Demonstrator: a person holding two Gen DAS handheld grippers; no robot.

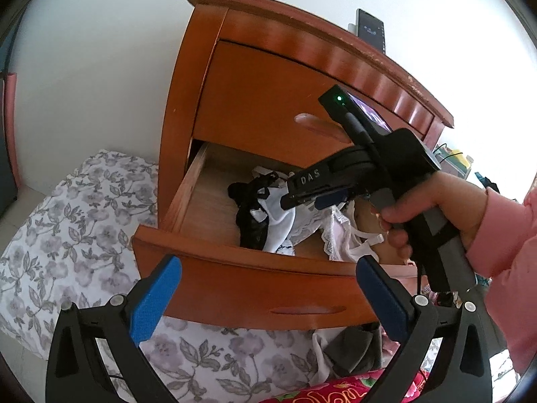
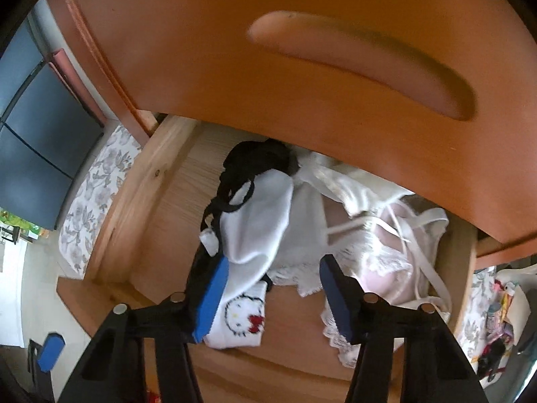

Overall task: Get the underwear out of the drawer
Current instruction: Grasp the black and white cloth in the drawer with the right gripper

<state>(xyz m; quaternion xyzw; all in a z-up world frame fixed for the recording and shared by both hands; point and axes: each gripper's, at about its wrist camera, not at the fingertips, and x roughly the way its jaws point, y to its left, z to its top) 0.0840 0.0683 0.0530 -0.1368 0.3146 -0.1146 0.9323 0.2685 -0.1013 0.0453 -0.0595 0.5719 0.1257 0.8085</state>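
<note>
My blue-padded black gripper (image 2: 272,288), white cartoon-cat underwear (image 2: 241,312) at lower centre, black lace garment (image 2: 255,161) above it, orange-brown drawer (image 1: 235,288), grey-floral white bedding (image 1: 67,235) lower left.

The left tool (image 1: 268,299), at the bottom of the frame, has 2 black angular arms with silver round screws and blue textured pads. The right tool (image 1: 303,199), at centre right, is black with white "DAS" lettering, a green light and a black cable. A pink sleeve (image 1: 510,235) covers the wrist at the right edge.
</note>
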